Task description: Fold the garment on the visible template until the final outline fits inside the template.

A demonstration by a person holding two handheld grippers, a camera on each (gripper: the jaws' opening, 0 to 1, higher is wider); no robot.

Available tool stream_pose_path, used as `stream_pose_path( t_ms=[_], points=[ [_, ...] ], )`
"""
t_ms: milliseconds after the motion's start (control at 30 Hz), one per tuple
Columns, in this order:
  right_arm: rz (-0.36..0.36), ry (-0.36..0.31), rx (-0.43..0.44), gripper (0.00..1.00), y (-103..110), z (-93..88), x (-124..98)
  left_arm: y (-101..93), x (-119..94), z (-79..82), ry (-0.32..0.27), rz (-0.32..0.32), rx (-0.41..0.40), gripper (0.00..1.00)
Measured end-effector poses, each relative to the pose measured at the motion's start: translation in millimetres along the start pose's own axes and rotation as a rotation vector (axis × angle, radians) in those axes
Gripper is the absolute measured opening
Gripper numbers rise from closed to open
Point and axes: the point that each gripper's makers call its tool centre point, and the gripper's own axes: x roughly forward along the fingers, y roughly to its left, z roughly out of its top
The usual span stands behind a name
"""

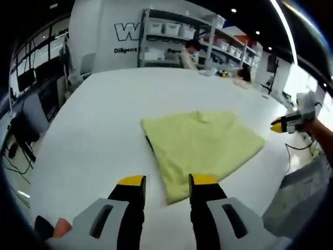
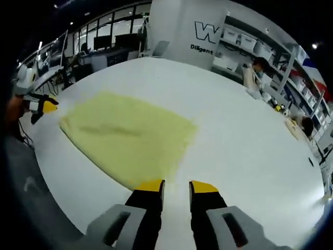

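Left gripper view: left gripper (image 1: 167, 180), jaws apart and empty, just before the near edge of the folded yellow garment (image 1: 203, 143) lying flat on the white table (image 1: 93, 125). Right gripper view: right gripper (image 2: 177, 186), jaws apart, at the garment's corner.

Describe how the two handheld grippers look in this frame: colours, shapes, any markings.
Both match. The left gripper has two black jaws with yellow tips, rising from light grey moulded bodies with dark oval slots. The right gripper is built the same. In the left gripper view, the right gripper's yellow tip and whitish body show at the table's far edge, held in a hand. No markings are legible.
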Motion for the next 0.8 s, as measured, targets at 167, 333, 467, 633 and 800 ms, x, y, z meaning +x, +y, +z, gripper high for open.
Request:
stream_pose_path(
  t_ms=[167,333,467,633,800],
  points=[
    [0.039,-0.096,-0.006,0.23,35.4,21.3,-9.7,-30.8,-9.6,12.4,-0.068,-0.043,0.023,0.34],
    [0.062,-0.158,-0.038,0.38,72.4,29.8,-19.7,-51.3,-24.9,23.7,-0.149,-0.054,0.047,0.39],
    [0.072,-0.178,-0.038,0.58,90.9,23.8,-28.0,-66.1,-42.2,25.9,-0.206,-0.061,0.053,0.51],
    [0.055,-0.252,0.012,0.86,91.7,26.3,-41.5,-79.5,-62.3,23.1,-0.275,-0.065,0.022,0.71],
    [0.068,-0.306,0.053,0.99,92.1,37.3,-48.0,-81.6,-61.2,14.7,-0.294,-0.074,0.013,0.96]
  ],
)
